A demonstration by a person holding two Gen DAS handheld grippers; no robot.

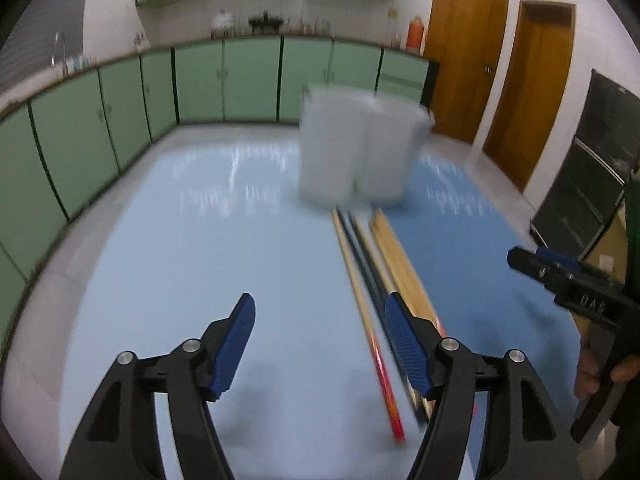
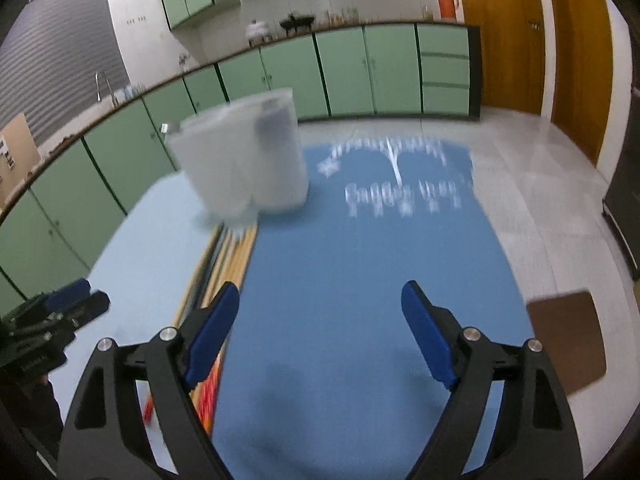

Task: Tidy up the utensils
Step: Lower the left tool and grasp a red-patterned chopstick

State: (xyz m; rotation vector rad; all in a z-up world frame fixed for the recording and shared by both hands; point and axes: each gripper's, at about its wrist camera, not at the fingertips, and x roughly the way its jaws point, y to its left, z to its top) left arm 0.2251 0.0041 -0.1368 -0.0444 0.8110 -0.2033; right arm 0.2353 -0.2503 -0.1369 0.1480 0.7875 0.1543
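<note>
— Green cabinets [image 1: 200, 80] line the far wall, and a blue mat [image 2: 360, 280] lies beside a paler blue one [image 1: 180, 240] on the table. Where are the utensils?

— Chopsticks [image 1: 360, 264] lie in one bundle along the seam between the two mats, running from the near edge up to a white translucent holder [image 1: 356, 152]. Their far ends reach its base; motion blur hides whether they touch.

— How do they look?

— Long and thin: pale wood, some dark, one with a red-orange near end. I make out roughly five or six, but blur stops an exact count. The holder seems to have two rounded compartments side by side.

— And the hands?

— Both tools tilt down toward the table. The left gripper [image 1: 320, 344] has its jaws apart with nothing between them; its right finger sits over the bundle. The right gripper [image 2: 320, 332] is spread wider over the darker mat, also empty, the chopsticks just past its left finger. A hand [image 1: 600, 372] grasps the right tool's handle.

— Anything else?

— One brown board [image 2: 568, 340] at the table's right edge.
</note>
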